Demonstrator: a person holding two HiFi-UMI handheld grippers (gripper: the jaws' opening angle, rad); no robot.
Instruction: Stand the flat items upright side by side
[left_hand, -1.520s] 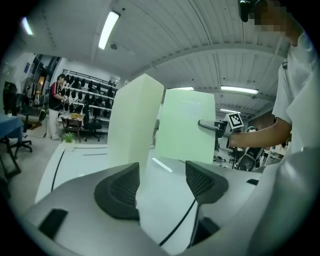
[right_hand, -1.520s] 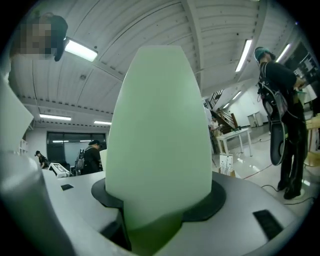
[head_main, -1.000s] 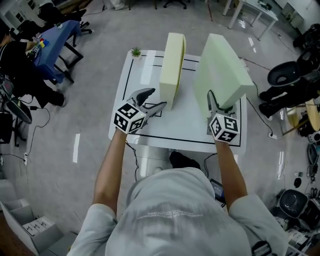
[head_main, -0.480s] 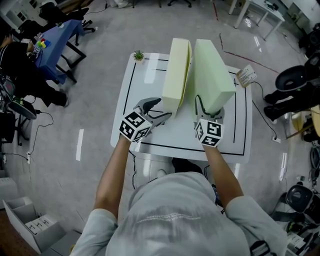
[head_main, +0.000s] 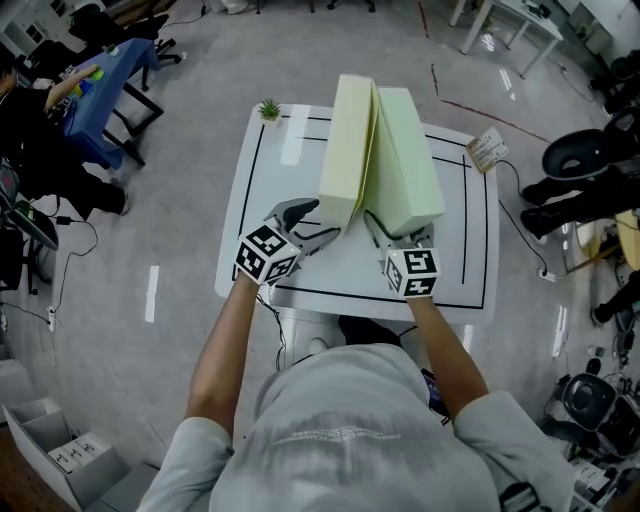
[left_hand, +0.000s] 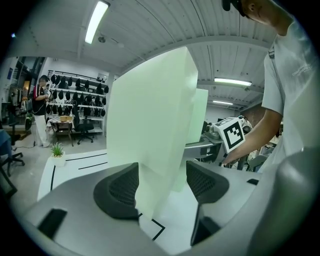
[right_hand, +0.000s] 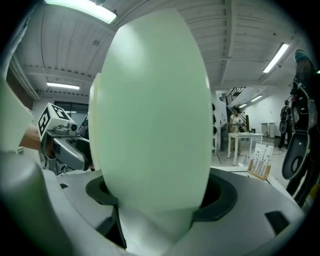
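Head view: the green slab (head_main: 405, 160) now leans against the yellow slab (head_main: 345, 140). Your right gripper (head_main: 397, 226) has just been opening wide around it; your left gripper (head_main: 322, 220) grips the yellow.

right gripper view: green slab (right_hand: 150, 110) covers most of yellow slab (head_main: 345, 130) | card (head_main: 487, 150): unreadable (too small)
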